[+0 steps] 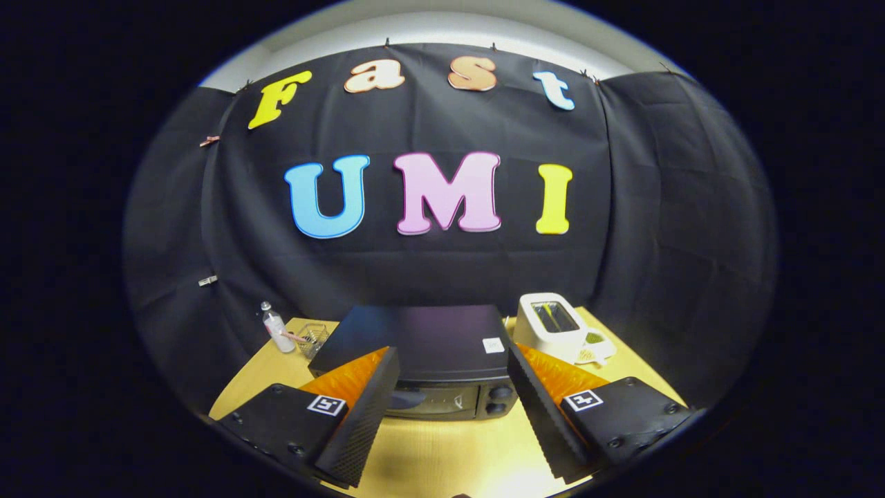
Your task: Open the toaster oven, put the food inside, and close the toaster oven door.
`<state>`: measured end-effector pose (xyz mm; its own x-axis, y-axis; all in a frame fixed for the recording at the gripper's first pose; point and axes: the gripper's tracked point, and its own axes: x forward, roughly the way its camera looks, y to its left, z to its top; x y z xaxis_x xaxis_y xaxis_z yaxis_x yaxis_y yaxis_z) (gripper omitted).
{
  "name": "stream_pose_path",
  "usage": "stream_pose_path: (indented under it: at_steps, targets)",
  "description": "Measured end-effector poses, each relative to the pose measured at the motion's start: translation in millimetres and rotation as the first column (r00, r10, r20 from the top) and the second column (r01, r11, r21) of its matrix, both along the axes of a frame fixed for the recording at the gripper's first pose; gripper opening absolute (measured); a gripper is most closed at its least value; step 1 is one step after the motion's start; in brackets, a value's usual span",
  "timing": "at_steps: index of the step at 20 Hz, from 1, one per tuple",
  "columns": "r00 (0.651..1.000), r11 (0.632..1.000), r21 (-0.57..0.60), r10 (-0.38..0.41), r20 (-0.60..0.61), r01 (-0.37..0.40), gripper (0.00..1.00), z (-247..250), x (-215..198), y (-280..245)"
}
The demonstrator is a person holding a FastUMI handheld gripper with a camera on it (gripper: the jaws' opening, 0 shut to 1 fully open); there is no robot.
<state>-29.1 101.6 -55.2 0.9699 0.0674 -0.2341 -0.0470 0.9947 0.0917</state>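
I'm hovering gripper (453, 415) above surface (442, 456), jaws spread wide, gripping nothing, framing toaster oven (435, 370) just ahead; door looking closed. Can't tell food among items far right.

A white pop-up toaster (551, 321) stands on the wooden table (442, 453), at one back corner; just in front of the toaster lies a small white dish (593, 346) with something green in it; well apart from the toaster, at the other back corner, stand a clear bottle (277, 328) and, beside it, a wire basket (312, 339).
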Motion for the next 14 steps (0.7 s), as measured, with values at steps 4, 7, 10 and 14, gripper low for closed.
stream_pose_path:
  at_steps: [4,7,10,14]
  targets:
    - [0.999,0.995,0.099,-0.017,0.046,0.013,0.98,49.5,-8.4,-14.3]
    - [0.995,0.989,0.147,-0.047,0.089,0.034,0.98,80.1,-10.9,-32.6]
    - [0.990,0.988,0.147,-0.072,0.124,0.054,0.98,101.0,-16.5,-56.4]
    - [0.985,0.989,0.126,-0.096,0.143,0.078,0.98,110.9,-24.0,-80.4]
